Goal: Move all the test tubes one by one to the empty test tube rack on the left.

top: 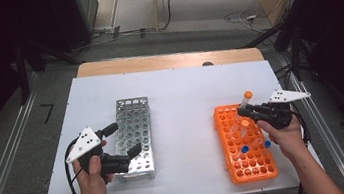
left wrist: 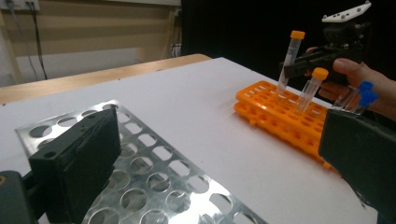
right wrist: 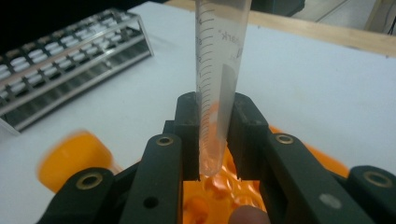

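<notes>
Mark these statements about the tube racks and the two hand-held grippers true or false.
1. The right hand-held gripper is shut on an orange-capped tube. True.
2. The held tube lies flat on the table. False: it stands nearly upright above the orange rack.
3. The left hand-held gripper is open over the metal rack. True.
4. The metal rack is full of tubes. False: its holes are empty.
5. Blue-capped tubes stand in the orange rack. True.

Right gripper view is cropping the tube (right wrist: pixel 217 88) above its graduations, so I'm not seeing its cap; an orange cap (right wrist: pixel 74 156) at lower left is blurring out.
</notes>
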